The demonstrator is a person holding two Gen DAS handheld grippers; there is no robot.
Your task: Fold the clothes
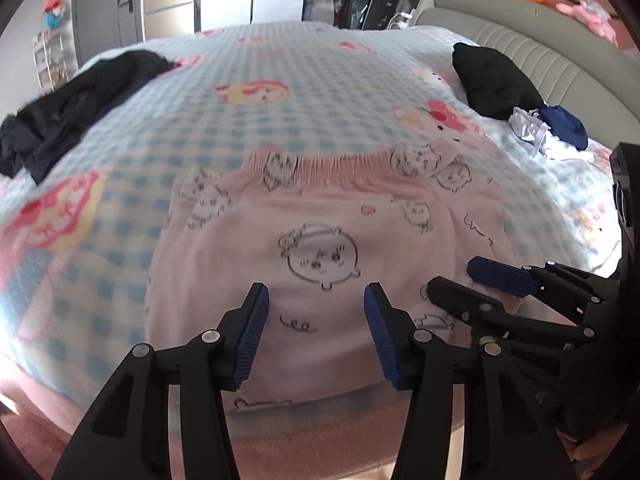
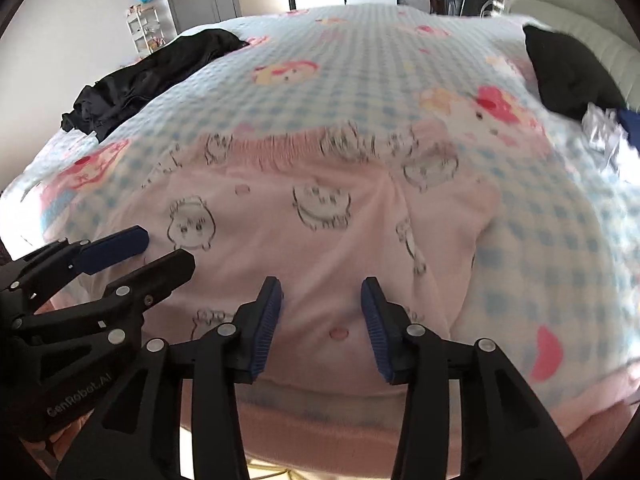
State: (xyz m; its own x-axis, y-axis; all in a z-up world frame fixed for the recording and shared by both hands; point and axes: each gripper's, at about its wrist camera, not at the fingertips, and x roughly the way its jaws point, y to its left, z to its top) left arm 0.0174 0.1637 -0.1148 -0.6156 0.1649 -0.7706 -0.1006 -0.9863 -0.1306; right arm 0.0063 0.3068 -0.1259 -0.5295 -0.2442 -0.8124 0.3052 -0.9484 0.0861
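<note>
The left gripper (image 1: 316, 296) is held with jaws parted and nothing between them, just above the near half of the pink shorts (image 1: 320, 240). The right gripper (image 2: 322, 290) is held likewise beside it, moderately open and empty. The shorts are spread flat on the bed (image 1: 280, 64), waistband at the far side, probably so a near edge can be pinched for folding. A black garment (image 1: 68, 108) is left far off to the left.
</note>
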